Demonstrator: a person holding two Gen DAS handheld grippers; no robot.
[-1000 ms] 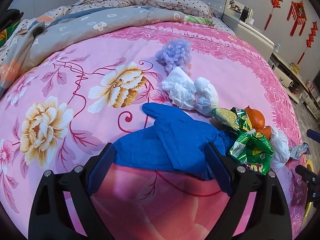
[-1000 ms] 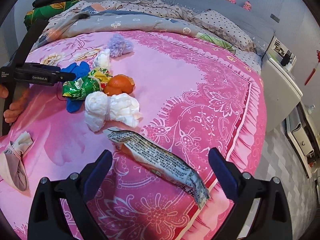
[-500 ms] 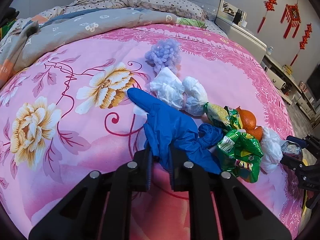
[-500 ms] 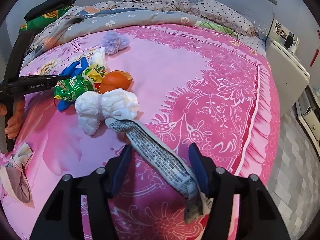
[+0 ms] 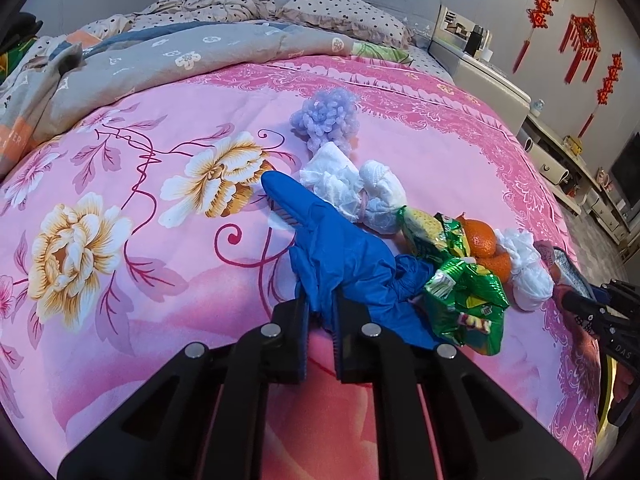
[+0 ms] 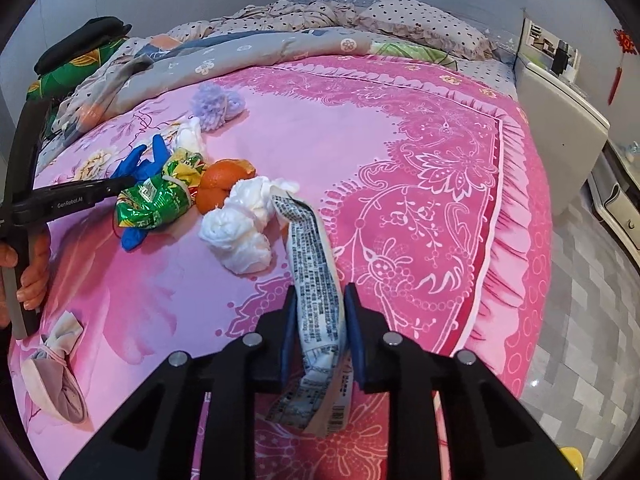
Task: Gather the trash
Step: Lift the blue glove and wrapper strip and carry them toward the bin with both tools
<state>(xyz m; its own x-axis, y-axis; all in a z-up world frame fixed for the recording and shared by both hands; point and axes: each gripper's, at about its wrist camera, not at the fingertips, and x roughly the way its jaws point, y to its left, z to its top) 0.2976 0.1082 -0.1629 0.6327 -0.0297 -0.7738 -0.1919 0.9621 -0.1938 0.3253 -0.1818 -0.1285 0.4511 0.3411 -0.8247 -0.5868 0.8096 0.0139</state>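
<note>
**Readable print in your two views**

In your right wrist view, the left tool [image 6: 120,188] carries "GenRobot.AI" in white along its black arm. In your left wrist view, the right tool [image 5: 600,312] shows "DAS" on its black body. The wrapper [image 6: 316,300] bears dense print too small to read.
</note>
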